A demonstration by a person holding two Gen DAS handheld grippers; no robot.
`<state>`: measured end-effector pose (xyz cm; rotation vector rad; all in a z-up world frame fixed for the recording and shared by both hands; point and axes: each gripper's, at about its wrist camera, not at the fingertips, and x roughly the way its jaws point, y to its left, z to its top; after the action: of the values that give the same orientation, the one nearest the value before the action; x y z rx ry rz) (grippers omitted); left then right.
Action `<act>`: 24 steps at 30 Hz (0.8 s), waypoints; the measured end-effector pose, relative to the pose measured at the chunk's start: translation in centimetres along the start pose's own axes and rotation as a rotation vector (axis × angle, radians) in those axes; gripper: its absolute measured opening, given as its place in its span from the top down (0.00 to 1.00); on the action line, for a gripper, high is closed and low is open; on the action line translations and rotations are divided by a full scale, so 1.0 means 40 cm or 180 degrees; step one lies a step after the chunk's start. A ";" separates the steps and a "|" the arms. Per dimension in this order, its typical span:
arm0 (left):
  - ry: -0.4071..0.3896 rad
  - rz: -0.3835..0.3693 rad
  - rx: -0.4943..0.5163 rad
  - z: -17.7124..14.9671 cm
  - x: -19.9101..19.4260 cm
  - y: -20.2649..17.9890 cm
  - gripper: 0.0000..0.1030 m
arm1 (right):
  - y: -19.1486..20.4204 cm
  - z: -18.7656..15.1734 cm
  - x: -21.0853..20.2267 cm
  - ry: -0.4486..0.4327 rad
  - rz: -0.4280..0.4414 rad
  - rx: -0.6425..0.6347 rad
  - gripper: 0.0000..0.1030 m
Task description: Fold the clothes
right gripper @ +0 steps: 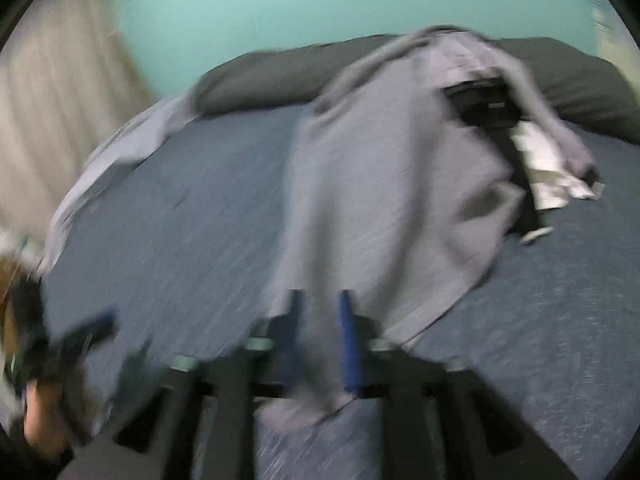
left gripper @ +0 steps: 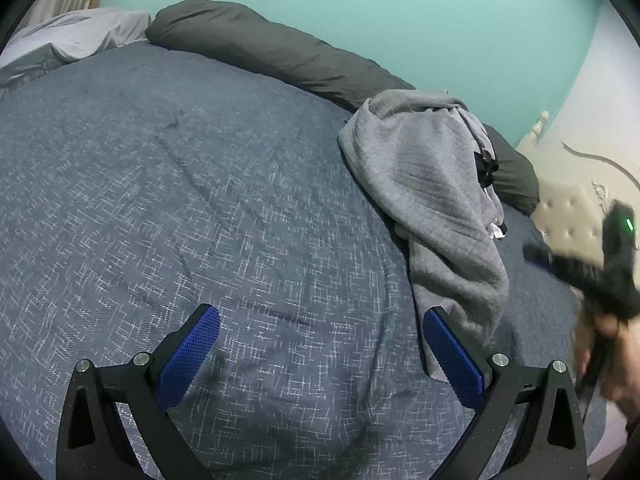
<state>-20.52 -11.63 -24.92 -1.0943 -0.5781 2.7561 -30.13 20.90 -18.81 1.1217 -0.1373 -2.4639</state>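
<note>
— Blue pads of our left gripper (left gripper: 322, 354) sit closest, spread wide over the blue bedspread (left gripper: 200, 200) with nothing between them.

— And our right gripper (right gripper: 322, 344)?

— Its jaws are parted a little, with the hem of the grey garment (right gripper: 380, 184) lying between them (the picture is too blurred for us to tell whether the pads press on it).

— Where do we see the garment?

— Heaped on the bedspread, its far end up against the dark bolster (left gripper: 260, 52), with dark and white clothes (right gripper: 536, 160) tucked under it.
</note>
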 end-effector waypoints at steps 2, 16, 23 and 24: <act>0.0018 0.0000 -0.0003 -0.002 0.004 0.000 0.00 | -0.018 0.039 0.035 -0.0040 -0.0112 0.0163 0.54; 0.0063 0.0019 0.0005 -0.007 0.016 0.008 0.00 | 0.041 0.053 0.240 0.0307 -0.0164 0.0003 0.95; 0.0067 0.0009 -0.0007 -0.007 0.015 0.007 0.00 | 0.053 0.038 0.188 0.0214 0.0050 -0.0184 1.00; 0.0065 0.0007 -0.0008 -0.008 0.014 0.007 0.00 | 0.053 0.035 0.182 0.0220 0.0084 -0.0187 1.00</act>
<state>-20.71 -11.65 -25.58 -1.1229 -0.5781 2.7436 -34.69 15.80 -22.39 1.1710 -0.0584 -2.3869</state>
